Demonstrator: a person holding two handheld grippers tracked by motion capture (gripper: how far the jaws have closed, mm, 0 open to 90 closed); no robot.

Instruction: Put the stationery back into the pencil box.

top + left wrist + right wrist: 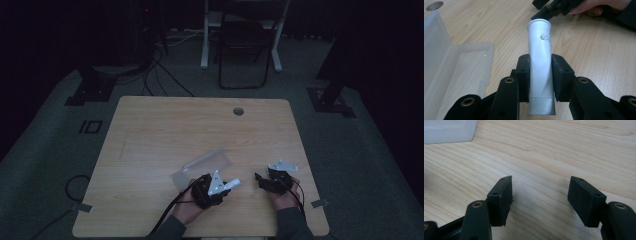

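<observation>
A silver tube (540,67) with a flat crimped end near the camera and a round cap end pointing away is clamped between the pads of my left gripper (541,75). From above, the left gripper (220,187) holds the tube (233,183) near the table's front, pointing right. My right gripper (540,200) stands open just over bare wood, nothing between its pads. From above it (260,179) faces left toward the tube's cap, a short gap away. An open clear plastic case (205,165) lies just behind the left gripper, and it (454,72) sits left of the tube.
The wooden table (200,125) has a cable hole (238,111) near its far edge. A folding chair (247,45) and cables stand on the dark floor beyond. The other hand and its gripper (554,7) appear past the tube's cap.
</observation>
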